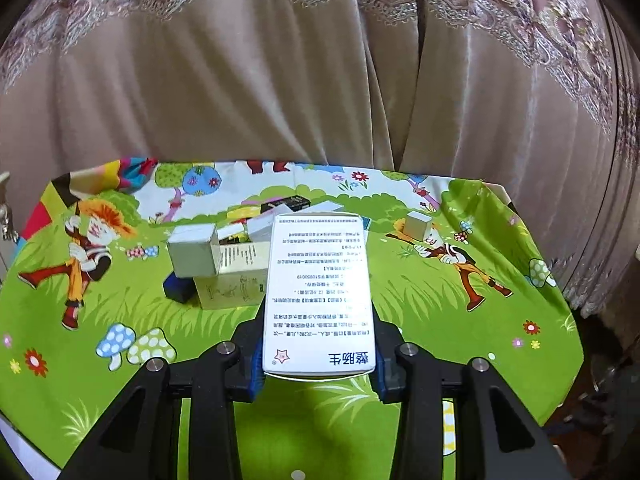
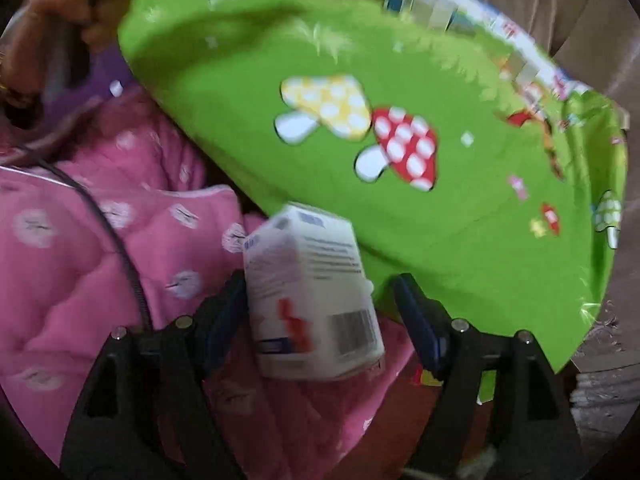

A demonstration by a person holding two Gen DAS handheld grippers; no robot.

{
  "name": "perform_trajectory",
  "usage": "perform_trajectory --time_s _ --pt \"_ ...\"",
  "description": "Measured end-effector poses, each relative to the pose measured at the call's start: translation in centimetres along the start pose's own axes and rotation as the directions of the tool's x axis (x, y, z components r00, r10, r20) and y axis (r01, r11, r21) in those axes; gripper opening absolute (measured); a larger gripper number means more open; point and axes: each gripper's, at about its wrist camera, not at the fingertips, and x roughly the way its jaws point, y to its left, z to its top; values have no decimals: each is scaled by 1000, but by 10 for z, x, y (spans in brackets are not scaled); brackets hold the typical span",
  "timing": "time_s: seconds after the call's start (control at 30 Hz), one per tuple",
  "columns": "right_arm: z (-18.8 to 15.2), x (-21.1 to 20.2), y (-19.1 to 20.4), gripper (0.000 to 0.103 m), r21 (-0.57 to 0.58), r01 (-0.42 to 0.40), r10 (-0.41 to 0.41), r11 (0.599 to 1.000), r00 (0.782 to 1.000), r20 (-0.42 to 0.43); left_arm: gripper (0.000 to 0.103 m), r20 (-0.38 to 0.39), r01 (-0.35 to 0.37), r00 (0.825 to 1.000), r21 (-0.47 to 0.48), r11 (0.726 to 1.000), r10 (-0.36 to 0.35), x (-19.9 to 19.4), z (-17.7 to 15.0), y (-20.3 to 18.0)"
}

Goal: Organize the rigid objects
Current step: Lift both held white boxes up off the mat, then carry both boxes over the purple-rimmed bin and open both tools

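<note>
My left gripper [image 1: 319, 364] is shut on a flat white medicine box [image 1: 320, 292] with blue print, held above the green cartoon tablecloth [image 1: 420, 300]. Beyond it a pile of small boxes [image 1: 216, 264] lies on the cloth, and one small grey box [image 1: 418, 225] stands apart to the right. In the blurred right wrist view, a white carton [image 2: 316, 296] with a barcode and red mark sits between the fingers of my right gripper [image 2: 320, 312], off the table's near edge. Its left finger touches the carton; a gap shows at the right finger.
A beige curtain [image 1: 280, 80] hangs behind the table. A pink quilted garment [image 2: 100, 248] and a dark cable [image 2: 120, 248] lie left of the table edge in the right wrist view. A hand [image 2: 48, 12] shows at the top left.
</note>
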Motion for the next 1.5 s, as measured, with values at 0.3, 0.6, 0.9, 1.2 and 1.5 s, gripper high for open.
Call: perform_trajectory --time_s 0.3,0.6,0.9,1.2,1.5 --pt "12 -83 -44 59 172 -32 -23 985 951 307 41 65 -9 998 -24 1000 11 -24 7 4" --pt "25 -279 -62 59 395 49 -386 917 346 855 41 364 -21 931 -11 1000 24 -122 60 -13" --pt "51 -294 -28 59 375 93 -386 923 210 898 41 397 -80 915 -6 997 76 -151 55 -7" --pt "86 -267 14 59 198 14 -196 980 251 948 41 338 -180 921 -75 981 195 -174 28 45" --pt "159 -205 100 59 -133 -135 178 982 410 894 41 164 -347 906 -243 906 391 -204 -35 125"
